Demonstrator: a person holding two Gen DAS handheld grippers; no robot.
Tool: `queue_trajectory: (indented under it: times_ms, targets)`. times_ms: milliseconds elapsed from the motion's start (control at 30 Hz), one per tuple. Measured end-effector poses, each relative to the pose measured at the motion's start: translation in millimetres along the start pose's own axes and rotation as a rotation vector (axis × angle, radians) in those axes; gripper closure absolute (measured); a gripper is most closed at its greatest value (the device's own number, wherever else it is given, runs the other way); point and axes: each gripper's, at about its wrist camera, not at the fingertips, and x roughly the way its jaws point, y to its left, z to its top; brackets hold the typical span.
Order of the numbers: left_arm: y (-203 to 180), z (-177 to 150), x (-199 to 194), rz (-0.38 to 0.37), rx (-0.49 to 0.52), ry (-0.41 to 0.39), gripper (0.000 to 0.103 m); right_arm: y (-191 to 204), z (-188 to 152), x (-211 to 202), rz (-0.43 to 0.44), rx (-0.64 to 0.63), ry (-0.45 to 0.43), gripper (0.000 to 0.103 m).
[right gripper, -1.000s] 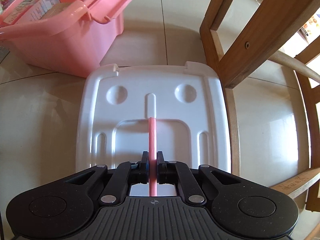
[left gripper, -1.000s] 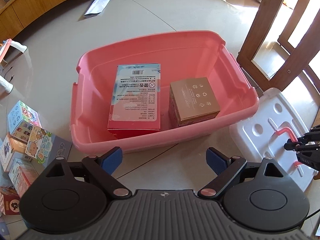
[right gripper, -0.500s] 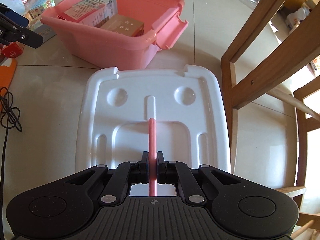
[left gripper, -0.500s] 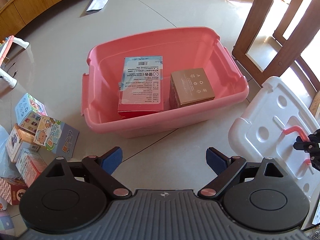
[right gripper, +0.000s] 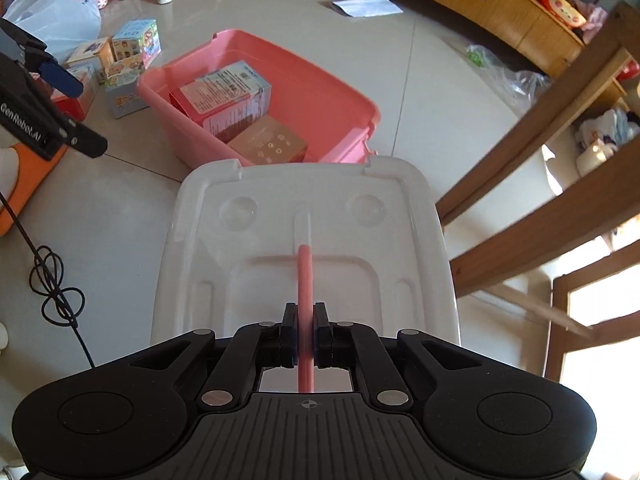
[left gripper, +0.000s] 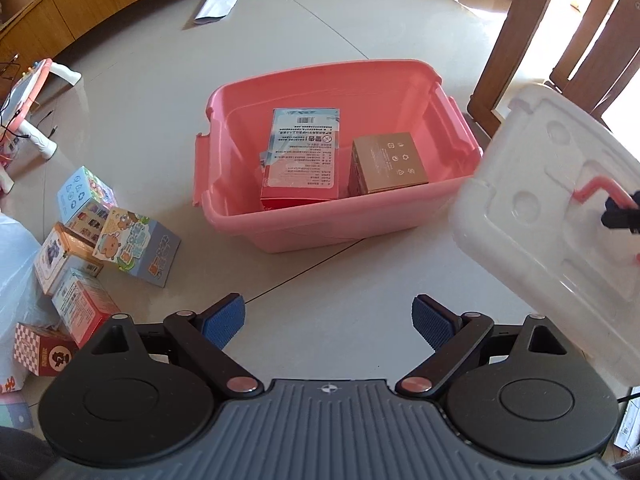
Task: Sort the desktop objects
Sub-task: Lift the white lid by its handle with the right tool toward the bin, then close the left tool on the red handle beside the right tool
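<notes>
Your right gripper (right gripper: 306,334) pinches the lid's pink handle (right gripper: 305,280), white lid (right gripper: 200,240) tilted just right of the pink bin (left gripper: 320,224). Left gripper (left gripper: 328,320): jaws spread, hovering nr the bin's front.

Lid (left gripper: 532,216) runs off the right edge in the left view; its front edge hides behind the right claw (right gripper: 306,334) in the right view. Lid hides the bin's (right gripper: 320,96) near wall there. Handle's (right gripper: 305,280) lower end is lost under the claw body. Chair (right gripper: 540,128) blurred, cut off right. Print on the blue box (left gripper: 304,152) too small to read. Bag (left gripper: 12,264) cut off left.
</notes>
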Motion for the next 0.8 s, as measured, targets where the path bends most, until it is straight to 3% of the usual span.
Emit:
queue_trajectory:
  times_ms: [400, 667, 800]
  targets:
    - [22.4, 7.8, 16.7, -0.027, -0.065, 0.065, 0.01, 26.4, 143.2, 58.0, 0.125, -0.364, -0.041, 0.097]
    - [44.9, 25.3, 39.7, -0.034, -0.131, 0.095, 0.01, 37.9, 188.1, 98.6, 0.221, -0.513, -0.024, 0.097]
    - [49.0, 30.8, 47.3, -0.044, -0.163, 0.104, 0.01, 44.8, 207.0, 111.8, 0.206, -0.599, 0.0, 0.097]
